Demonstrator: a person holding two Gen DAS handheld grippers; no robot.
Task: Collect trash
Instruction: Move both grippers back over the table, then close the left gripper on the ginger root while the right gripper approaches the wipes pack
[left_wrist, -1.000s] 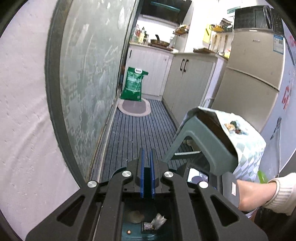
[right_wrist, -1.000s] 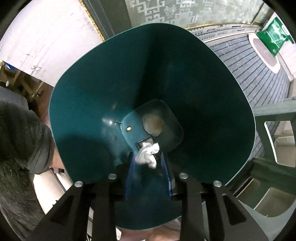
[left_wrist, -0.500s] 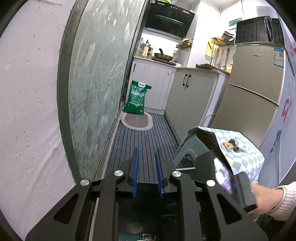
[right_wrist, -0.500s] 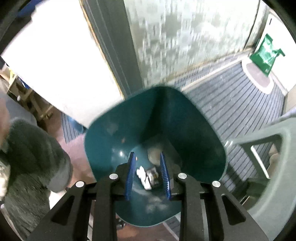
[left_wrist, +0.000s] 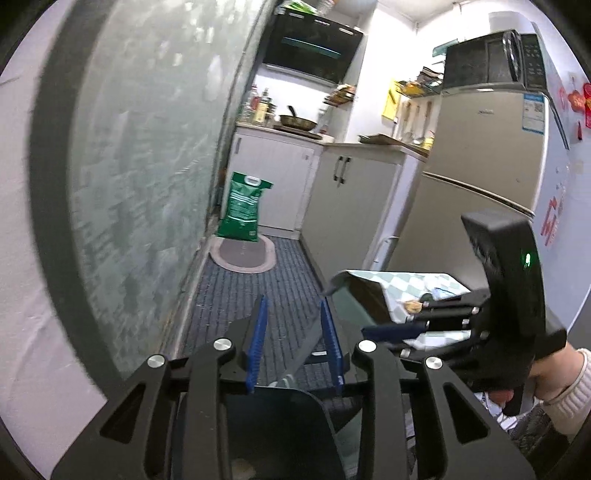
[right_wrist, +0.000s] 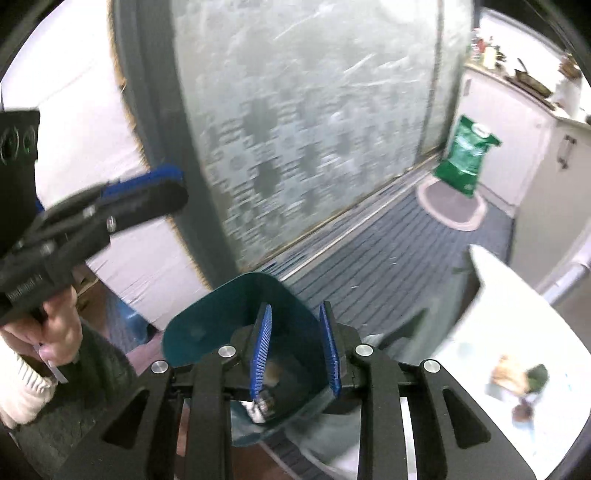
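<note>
A dark teal trash bin (right_wrist: 207, 328) stands on the floor below both grippers. White crumpled paper (right_wrist: 255, 413) and other scraps lie at its bottom. My right gripper (right_wrist: 295, 325) is open and empty, above the bin's mouth. My left gripper (left_wrist: 293, 317) is open and empty, held above the bin's rim (left_wrist: 277, 391); it shows at the left of the right wrist view (right_wrist: 147, 184). The right gripper's body (left_wrist: 491, 325) shows at the right of the left wrist view.
A frosted glass sliding door (left_wrist: 147, 166) runs along the left. A table with a checked cloth (left_wrist: 410, 284) and food scraps (right_wrist: 524, 380) stands at the right. A green sack (left_wrist: 242, 206), an oval mat, cabinets and a fridge (left_wrist: 480, 177) lie further along the striped floor.
Both grippers have risen away from the bin. The left gripper's jaws have opened from shut. The right gripper has let the white paper drop into the bin.
</note>
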